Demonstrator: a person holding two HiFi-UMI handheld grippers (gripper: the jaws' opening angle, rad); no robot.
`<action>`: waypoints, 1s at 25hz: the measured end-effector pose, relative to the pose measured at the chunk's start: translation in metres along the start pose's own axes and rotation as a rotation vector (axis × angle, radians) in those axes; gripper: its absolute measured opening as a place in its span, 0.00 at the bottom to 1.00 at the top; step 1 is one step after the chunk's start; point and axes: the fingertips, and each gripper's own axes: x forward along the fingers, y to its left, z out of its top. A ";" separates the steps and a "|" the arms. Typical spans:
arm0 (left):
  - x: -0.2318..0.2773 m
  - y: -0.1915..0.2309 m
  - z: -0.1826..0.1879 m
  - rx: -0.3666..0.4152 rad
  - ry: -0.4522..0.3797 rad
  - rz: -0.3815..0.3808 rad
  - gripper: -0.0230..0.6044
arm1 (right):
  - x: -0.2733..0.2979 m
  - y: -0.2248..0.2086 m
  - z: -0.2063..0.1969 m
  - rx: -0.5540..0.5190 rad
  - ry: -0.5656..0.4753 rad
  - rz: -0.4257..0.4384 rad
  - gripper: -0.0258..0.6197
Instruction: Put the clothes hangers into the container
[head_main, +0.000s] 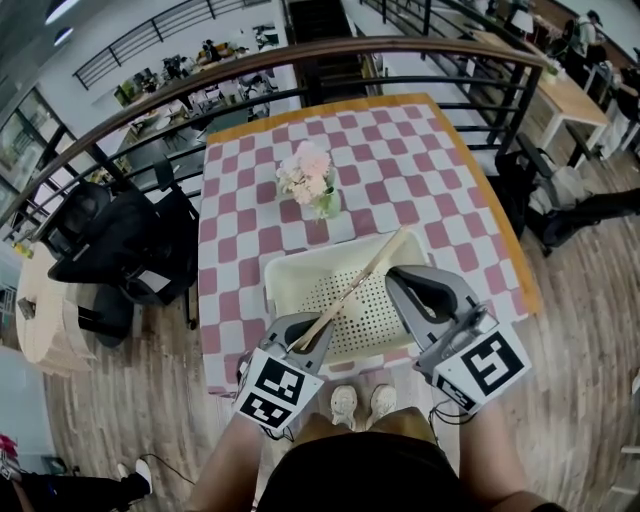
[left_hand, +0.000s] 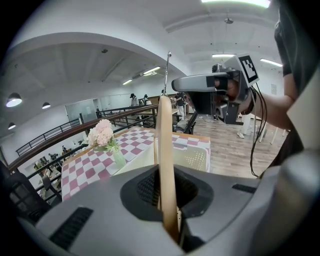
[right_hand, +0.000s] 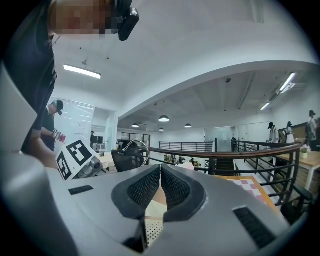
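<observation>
A wooden clothes hanger (head_main: 356, 288) slants over the cream perforated container (head_main: 276, 272) on the checked table. My left gripper (head_main: 306, 338) is shut on the hanger's lower end at the container's near left corner. In the left gripper view the hanger (left_hand: 165, 145) rises straight up from between the jaws, its metal hook at the top. My right gripper (head_main: 396, 276) hovers over the container's right side with its jaws together and nothing between them (right_hand: 161, 172). Below those jaws the container's perforated floor (right_hand: 150, 231) shows.
A vase of pale pink flowers (head_main: 311, 180) stands on the pink-and-white checked tablecloth (head_main: 400, 160) just beyond the container. A curved railing (head_main: 200, 85) runs behind the table. A black office chair (head_main: 120, 245) stands at the table's left.
</observation>
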 end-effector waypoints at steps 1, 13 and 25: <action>0.001 0.000 -0.001 -0.002 0.005 -0.003 0.06 | 0.000 -0.001 -0.001 0.000 0.003 -0.003 0.09; 0.013 -0.002 -0.008 -0.020 0.034 -0.032 0.06 | 0.003 -0.009 -0.007 0.007 0.017 -0.011 0.09; 0.022 -0.009 -0.010 0.011 0.074 -0.047 0.06 | -0.003 -0.017 -0.013 0.021 0.025 -0.020 0.09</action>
